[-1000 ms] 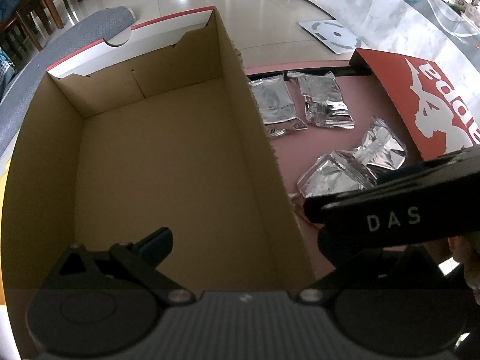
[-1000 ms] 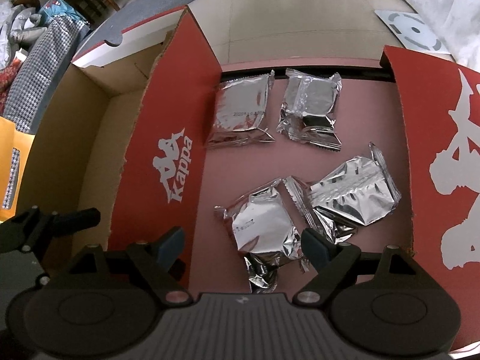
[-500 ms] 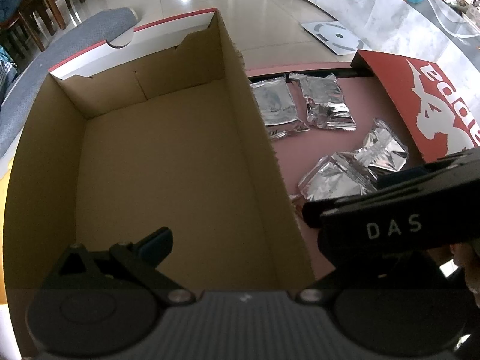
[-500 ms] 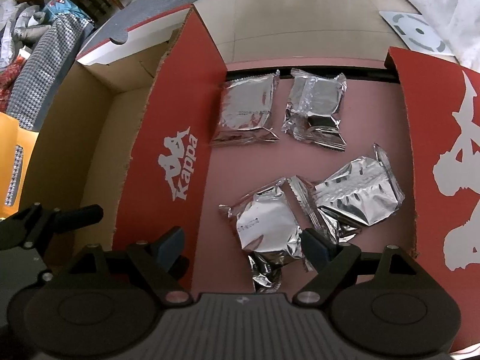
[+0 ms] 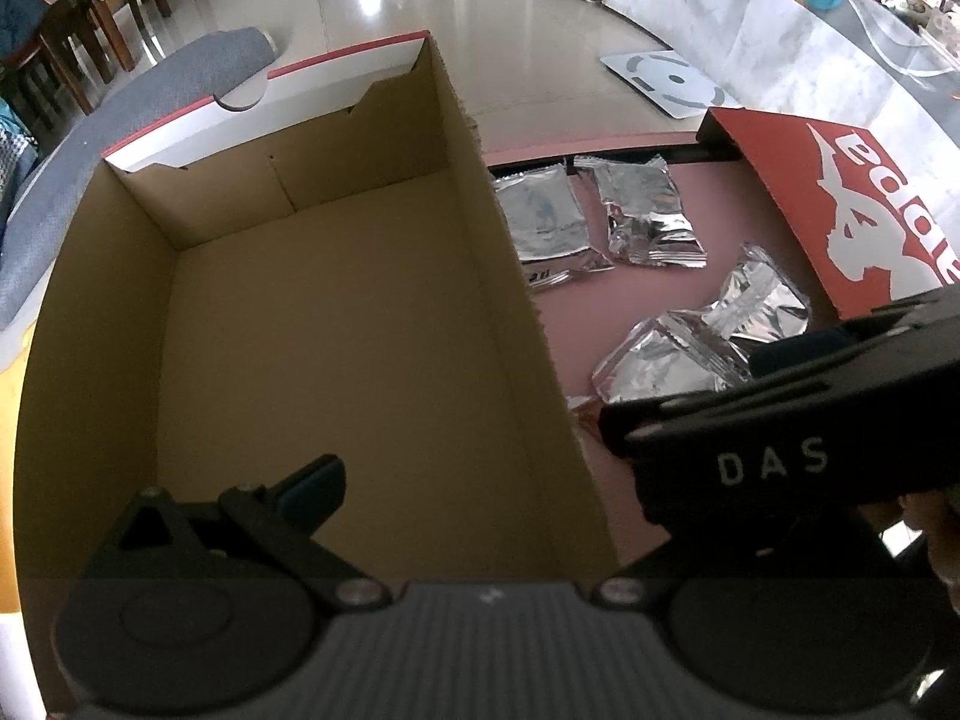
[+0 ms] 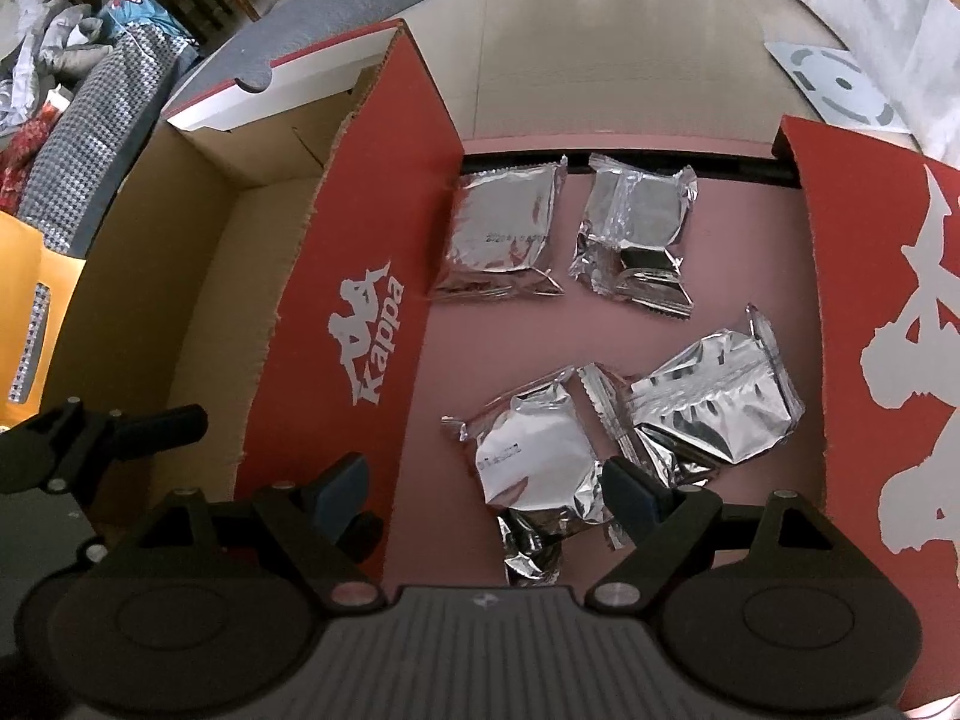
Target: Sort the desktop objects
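While right gripper (image 6: 483, 483) gapes empty, nearest foil packet (image 6: 534, 450) lies diagonal; left gripper: can't tell.

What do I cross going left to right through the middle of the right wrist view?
Brown cardboard inside of the open box → its red side wall with the white Kappa logo → silver foil packets on the pink tabletop → second red box with a white logo.
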Available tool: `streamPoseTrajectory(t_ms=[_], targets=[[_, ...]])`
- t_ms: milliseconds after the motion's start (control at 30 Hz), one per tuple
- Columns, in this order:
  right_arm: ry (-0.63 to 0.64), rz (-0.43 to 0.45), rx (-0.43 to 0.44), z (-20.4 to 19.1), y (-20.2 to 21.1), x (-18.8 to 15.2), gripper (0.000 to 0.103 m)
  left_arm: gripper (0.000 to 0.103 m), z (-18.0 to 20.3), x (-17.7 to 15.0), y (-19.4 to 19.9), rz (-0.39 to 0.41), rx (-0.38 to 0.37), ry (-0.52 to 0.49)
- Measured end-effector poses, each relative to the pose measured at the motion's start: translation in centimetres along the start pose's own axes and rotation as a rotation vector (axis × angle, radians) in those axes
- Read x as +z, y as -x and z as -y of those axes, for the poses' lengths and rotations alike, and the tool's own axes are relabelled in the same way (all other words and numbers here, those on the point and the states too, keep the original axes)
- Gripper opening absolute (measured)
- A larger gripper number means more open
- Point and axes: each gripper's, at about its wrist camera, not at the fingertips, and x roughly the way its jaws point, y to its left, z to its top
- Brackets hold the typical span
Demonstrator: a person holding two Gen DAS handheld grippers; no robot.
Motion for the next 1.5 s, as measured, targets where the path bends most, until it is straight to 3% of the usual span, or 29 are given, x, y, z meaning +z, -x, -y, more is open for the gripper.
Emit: streamPoseTrajectory(t_ms=[1100, 1500], targets=[[0.048, 0.042, -0.042, -0.3, 0.2, 0.1, 0.085, 0.103, 1.3, -0.8, 1.1, 0.018, -0.014, -0.020], [0.073, 0.070, -0.068, -0.4, 0.5, 0.2, 0.085, 0.103, 1.9, -1.5, 1.7, 0.043, 0.027, -0.041]])
